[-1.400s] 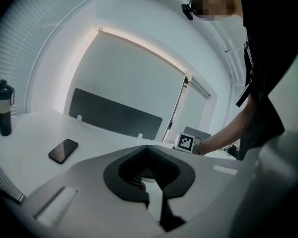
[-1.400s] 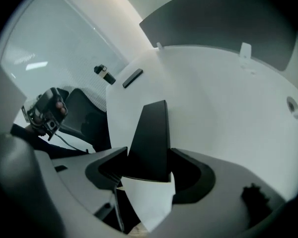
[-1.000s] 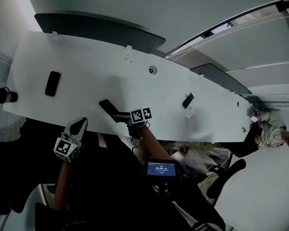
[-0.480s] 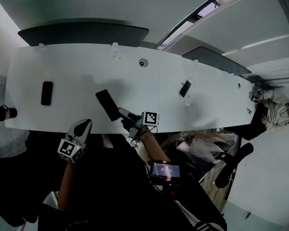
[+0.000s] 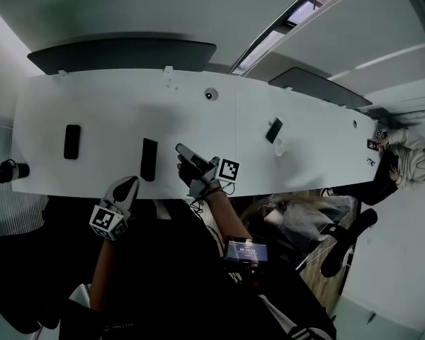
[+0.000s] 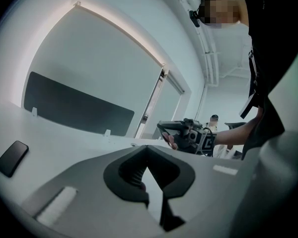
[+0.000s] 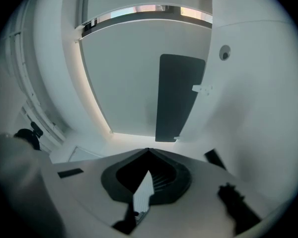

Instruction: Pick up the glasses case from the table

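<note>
White table (image 5: 113,112); glasses case (image 5: 149,159) black, same as slab far left (image 5: 72,142) & slab mid-right (image 5: 274,129). Divider panel (image 5: 120,52) dark grey. Left gripper (image 5: 130,183) & right gripper (image 5: 181,149) light grey w/ black jaw linings. Left cube (image 5: 108,220) & right cube (image 5: 229,169): black-&-white square markers. Person's clothing (image 5: 163,275) black.

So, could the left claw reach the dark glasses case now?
Probably yes: the left claw hovers by the table edge near the glasses case, and nothing lies between them, though it is shut and must open first.
</note>
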Motion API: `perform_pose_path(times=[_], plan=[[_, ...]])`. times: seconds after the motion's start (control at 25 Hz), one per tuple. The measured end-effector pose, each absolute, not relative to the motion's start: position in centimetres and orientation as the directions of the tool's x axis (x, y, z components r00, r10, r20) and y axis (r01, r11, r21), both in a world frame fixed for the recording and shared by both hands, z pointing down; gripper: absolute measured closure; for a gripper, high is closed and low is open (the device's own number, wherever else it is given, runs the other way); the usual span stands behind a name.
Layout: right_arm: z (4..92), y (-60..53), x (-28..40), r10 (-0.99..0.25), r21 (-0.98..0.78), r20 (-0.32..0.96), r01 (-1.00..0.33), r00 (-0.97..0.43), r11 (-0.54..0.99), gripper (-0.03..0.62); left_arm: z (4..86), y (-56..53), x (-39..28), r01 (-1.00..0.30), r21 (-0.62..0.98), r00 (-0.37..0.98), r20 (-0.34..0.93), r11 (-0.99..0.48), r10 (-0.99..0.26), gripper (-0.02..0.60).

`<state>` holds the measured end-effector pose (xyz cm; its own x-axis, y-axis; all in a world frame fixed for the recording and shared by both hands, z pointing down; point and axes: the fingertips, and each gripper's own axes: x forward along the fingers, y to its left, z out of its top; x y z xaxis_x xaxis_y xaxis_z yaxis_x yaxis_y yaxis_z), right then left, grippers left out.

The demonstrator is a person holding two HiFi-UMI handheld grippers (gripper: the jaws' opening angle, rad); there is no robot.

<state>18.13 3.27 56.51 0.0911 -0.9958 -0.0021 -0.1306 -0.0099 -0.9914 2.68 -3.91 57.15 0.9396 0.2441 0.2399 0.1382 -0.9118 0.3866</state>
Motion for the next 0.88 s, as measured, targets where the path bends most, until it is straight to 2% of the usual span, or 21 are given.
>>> perform_pose_path(times=[0.24,0.36,0.48,0.6,0.64,0.8,0.84,0.88], plan=[[55.6,2.8,18.3,-0.996,-0.992,-0.04,-0.123,0.083,0.029,0.589,58.2,-3.9,2.3,0.147,0.383,0.942,0.227,-0.912,0.247,0.577],[55.0,2.8,17.6,-0.997,-0.988,-0.05,-0.149,0.056,0.041,0.589,60.5,-4.6,3.0,0.071,0.366,0.918,0.339,-0.928,0.204,0.57],[54.2,3.1,16.7,-0.999,-0.977,-0.037,-0.21,0.029,0.03,0.589,65.9,-5.0,3.8,-0.012,0.318,0.818,0.548,-0.948,0.174,0.495],[53.5,3.9,16.5,-0.998,-0.97,-0.042,-0.243,0.039,0.031,0.588,70.7,-4.4,5.7,-0.024,0.304,0.714,0.672,-0.952,0.197,0.349],[53.3,4.3,16.7,-0.998,-0.967,-0.045,-0.254,0.049,0.031,0.588,71.9,-4.0,6.6,-0.008,0.291,0.683,0.7,-0.957,0.207,0.322],[52.5,6.1,17.2,-0.995,-0.951,-0.045,-0.309,0.088,0.015,0.587,75.3,-2.7,9.5,0.034,0.262,0.59,0.774,-0.965,0.231,0.295],[52.3,6.5,17.1,-0.996,-0.943,-0.04,-0.332,0.086,0.009,0.556,76.1,-2.6,9.9,0.023,0.254,0.574,0.789,-0.967,0.221,0.293],[52.1,6.9,17.0,-0.996,-0.935,-0.03,-0.355,0.078,0.0,0.493,76.8,-2.7,10.3,0.011,0.245,0.555,0.805,-0.969,0.21,0.28]])
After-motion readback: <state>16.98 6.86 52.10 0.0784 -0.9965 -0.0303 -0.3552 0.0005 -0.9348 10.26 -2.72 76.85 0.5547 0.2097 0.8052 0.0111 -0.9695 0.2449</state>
